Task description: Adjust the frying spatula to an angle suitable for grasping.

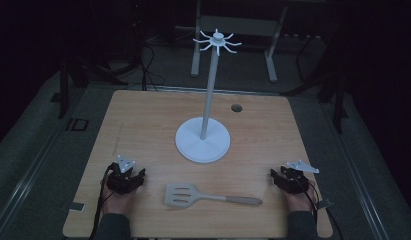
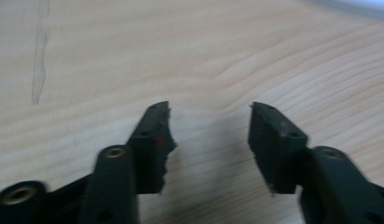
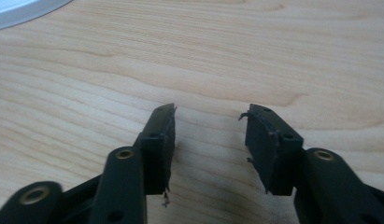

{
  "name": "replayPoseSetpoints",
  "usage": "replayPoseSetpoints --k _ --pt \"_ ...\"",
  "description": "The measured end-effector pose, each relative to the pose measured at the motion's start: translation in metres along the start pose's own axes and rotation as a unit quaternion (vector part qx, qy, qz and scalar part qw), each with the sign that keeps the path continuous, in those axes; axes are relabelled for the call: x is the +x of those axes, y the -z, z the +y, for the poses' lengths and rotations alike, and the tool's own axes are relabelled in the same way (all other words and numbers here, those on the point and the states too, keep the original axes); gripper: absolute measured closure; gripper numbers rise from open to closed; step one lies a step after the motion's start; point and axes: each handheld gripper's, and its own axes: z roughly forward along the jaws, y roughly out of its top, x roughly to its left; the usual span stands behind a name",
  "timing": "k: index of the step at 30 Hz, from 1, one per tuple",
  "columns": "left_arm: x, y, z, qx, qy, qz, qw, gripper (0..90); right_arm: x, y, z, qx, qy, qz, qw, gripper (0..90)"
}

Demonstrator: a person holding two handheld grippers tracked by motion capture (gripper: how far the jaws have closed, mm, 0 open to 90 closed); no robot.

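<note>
The spatula (image 1: 208, 196) lies flat on the counter (image 1: 143, 120) near its front edge, slotted blade to the left, handle running to the right. It serves as the landmark here.

Left of the spatula, near its blade but apart from it, the left claw (image 1: 135, 178) rests low over the wood in a person's hand. In the left gripper view its jaws stand wide apart with bare wood grain between them; the left claw (image 2: 209, 116) holds nothing.

Right of the spatula, past the end of the handle and apart from it, sits the right claw (image 1: 278, 177), also in a hand. In the right gripper view the right claw (image 3: 209, 119) is likewise spread wide and empty, over bare wood.

Beyond the spatula, toward the middle of the counter, stands a white rack (image 1: 203, 142): a round base, an upright pole, and a ring of hooks at the top. Farther still, behind and right of the rack, a small round hole (image 1: 236, 107) sits in the counter.
</note>
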Motion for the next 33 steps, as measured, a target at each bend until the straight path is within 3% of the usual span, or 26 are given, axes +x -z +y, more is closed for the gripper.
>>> replayPoseSetpoints --k 1,4,5,7,9,16,22,29,33 --pt "0.001 0.003 0.001 -0.007 0.011 -0.007 0.9999 52.0 0.004 0.002 0.000 0.002 0.009 0.004 0.9999 62.0" --pt "0.005 0.009 0.001 -0.018 0.031 -0.021 0.9991 52.6 0.008 0.007 0.001 -0.005 0.024 0.015 0.9996 67.8" --pt "0.007 0.011 0.000 -0.021 0.042 -0.029 0.9985 51.8 0.011 0.013 0.001 -0.010 0.029 0.031 0.9990 72.3" --pt "0.007 0.011 0.000 -0.021 0.042 -0.029 0.9985 51.1 0.014 0.017 0.001 -0.013 0.034 0.036 0.9987 73.7" --pt "0.009 0.012 -0.001 -0.013 0.057 -0.039 0.9976 50.2 0.022 0.027 0.001 -0.023 0.047 0.063 0.9966 80.3" --pt "0.007 0.012 0.000 -0.010 0.049 -0.055 0.9972 49.0 0.043 0.046 -0.006 -0.020 0.087 0.122 0.9885 87.2" --pt "0.004 0.016 0.001 -0.011 0.047 -0.064 0.9968 48.8 0.064 0.055 -0.016 -0.005 0.141 0.153 0.9781 87.4" --pt "0.003 0.017 0.001 -0.008 0.045 -0.067 0.9967 48.7 0.071 0.066 -0.031 0.014 0.159 0.177 0.9712 88.9" --pt "0.001 0.017 0.002 -0.014 0.038 -0.066 0.9970 48.7 0.072 0.063 -0.037 0.035 0.171 0.182 0.9676 89.9"
